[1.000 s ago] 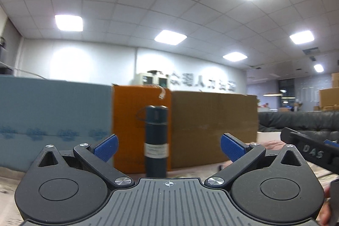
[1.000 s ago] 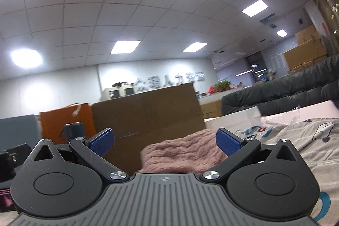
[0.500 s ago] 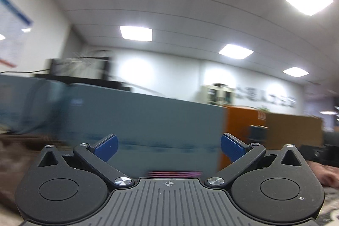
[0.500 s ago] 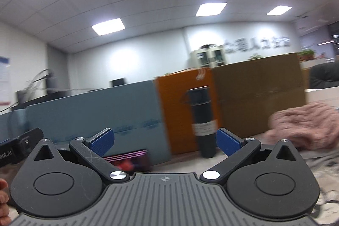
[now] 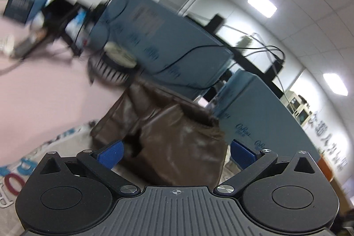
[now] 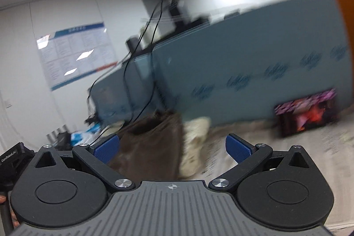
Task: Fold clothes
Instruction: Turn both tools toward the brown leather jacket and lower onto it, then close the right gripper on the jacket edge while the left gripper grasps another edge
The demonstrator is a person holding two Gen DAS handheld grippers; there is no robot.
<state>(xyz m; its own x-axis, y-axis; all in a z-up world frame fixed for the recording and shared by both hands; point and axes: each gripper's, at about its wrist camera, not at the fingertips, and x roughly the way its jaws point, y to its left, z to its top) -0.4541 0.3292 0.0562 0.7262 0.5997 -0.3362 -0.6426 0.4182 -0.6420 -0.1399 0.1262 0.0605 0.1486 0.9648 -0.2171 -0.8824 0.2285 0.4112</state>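
The crumpled garment in the middle of the left view is dark brown. Right view: beside it lies a cream cloth. The divider is grey-blue with a blurry, maybe leafy, blue pattern. Finger pads are blue.

Two grippers are showing: the left gripper and the right gripper, each carrying two blue pads. One brown garment is lying mid-frame in the left wrist view, and one cream garment is sitting beside it in the right. Two blue partition panels are standing behind. One wall poster is hanging upper left, and one colourful box is resting at right.
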